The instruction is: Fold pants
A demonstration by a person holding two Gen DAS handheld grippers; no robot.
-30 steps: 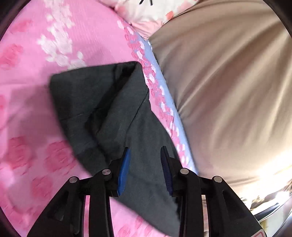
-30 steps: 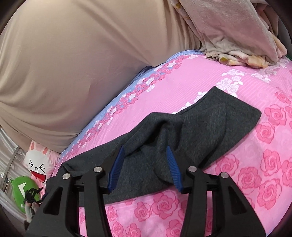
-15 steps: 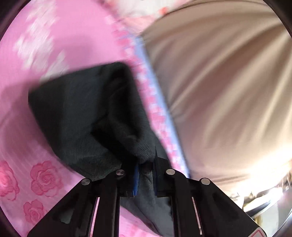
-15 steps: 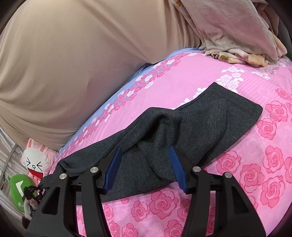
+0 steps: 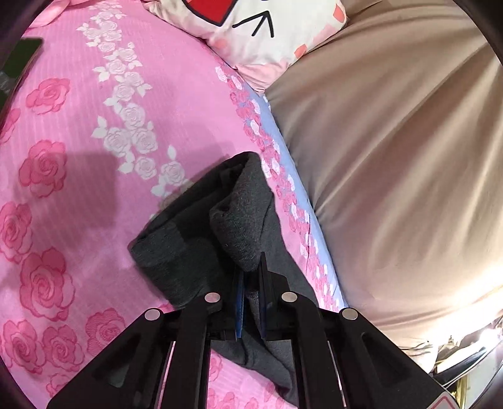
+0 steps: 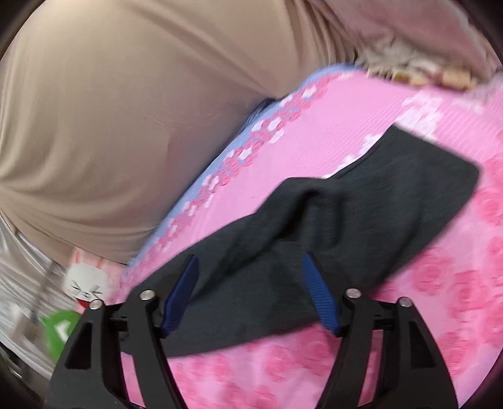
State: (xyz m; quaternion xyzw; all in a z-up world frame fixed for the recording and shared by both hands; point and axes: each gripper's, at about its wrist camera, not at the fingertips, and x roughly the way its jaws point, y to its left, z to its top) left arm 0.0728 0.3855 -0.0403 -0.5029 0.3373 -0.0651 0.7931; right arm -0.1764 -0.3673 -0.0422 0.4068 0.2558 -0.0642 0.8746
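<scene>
Left gripper: jaws nearly together, pinching a bunched fold of the pants. The dark grey knit rises between the blue pads and humps up just past the tips; the rest trails down under the gripper onto the sheet.

Right gripper: jaws wide and opening. Pants lie under and between the pads, but nothing looks pinched. View is blurred, so contact with the cloth cannot be judged.

Pants position: on the pink rose-print sheet, one end lying flat toward the right in the right wrist view, the other end gathered at the left gripper. Not folded neatly yet; one ridge runs across the middle.

Risks, as judgement:
- The left grip appears to sit on a thick bunch, not a clean edge. If pulled, layers could slide out unevenly and the fold would come out skewed.
- If only the left end lifts while the right end lies loose, the cloth may drag across the sheet and wrinkle it.
- The right jaws could close on pants and sheet together, since both lie under the pads.

Surroundings: beige cover bulges just beside the pants along the blue-edged border, limiting room on that side. Cartoon pillow sits at the far end, well apart. Crumpled blanket lies beyond the flat end. Rabbit toy and a green item sit off the bed edge.
</scene>
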